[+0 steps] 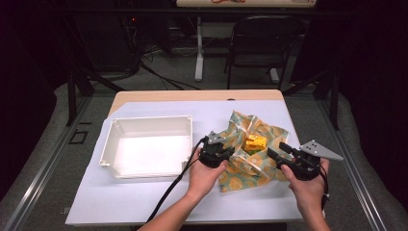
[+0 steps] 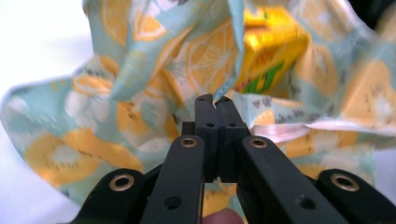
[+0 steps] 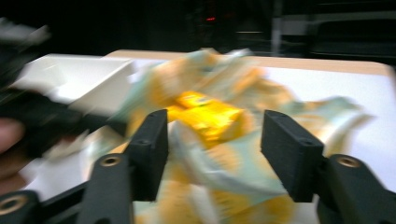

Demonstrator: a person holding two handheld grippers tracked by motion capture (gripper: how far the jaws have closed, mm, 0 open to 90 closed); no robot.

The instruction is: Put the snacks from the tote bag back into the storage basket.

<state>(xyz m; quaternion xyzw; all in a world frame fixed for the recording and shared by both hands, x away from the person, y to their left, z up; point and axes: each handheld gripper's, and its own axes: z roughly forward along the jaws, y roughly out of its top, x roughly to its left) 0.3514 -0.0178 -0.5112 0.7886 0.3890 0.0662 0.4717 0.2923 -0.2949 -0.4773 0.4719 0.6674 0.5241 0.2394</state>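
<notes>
a white sheet (image 1: 144, 192) covers most of the table (image 1: 192, 95), leaving a bare wooden strip along the far edge; the near-left part of the sheet lies open, as does the far strip behind the cloth. a lemon-print cloth (image 1: 250, 154) lies crumpled on the sheet's right half, its right corner near the sheet's right edge, and a yellow box (image 1: 255, 143) sits in its middle with folds raised around it. a white tray (image 1: 111, 139) stands just left of the cloth, with the left gripper (image 1: 226, 150) between them. the left hand (image 1: 204, 175) comes in from the bottom, forearm angled up and right, and in the left gripper view its jaws are pressed together on a thin fold of the cloth just below the box. the right hand (image 1: 305, 185) holds the right gripper (image 1: 279, 151) at the cloth's right edge, pointing left toward the box; in the right gripper view, which is blurred, its jaws stand wide apart with the box and bunched cloth seen between them, and whether they touch the cloth cannot be told. a black cable (image 1: 168, 192) trails from the left gripper across the sheet past the tray's near-right corner. beyond the table a dark chair (image 1: 260, 38) and a white post (image 1: 199, 48) stand on the floor.
</notes>
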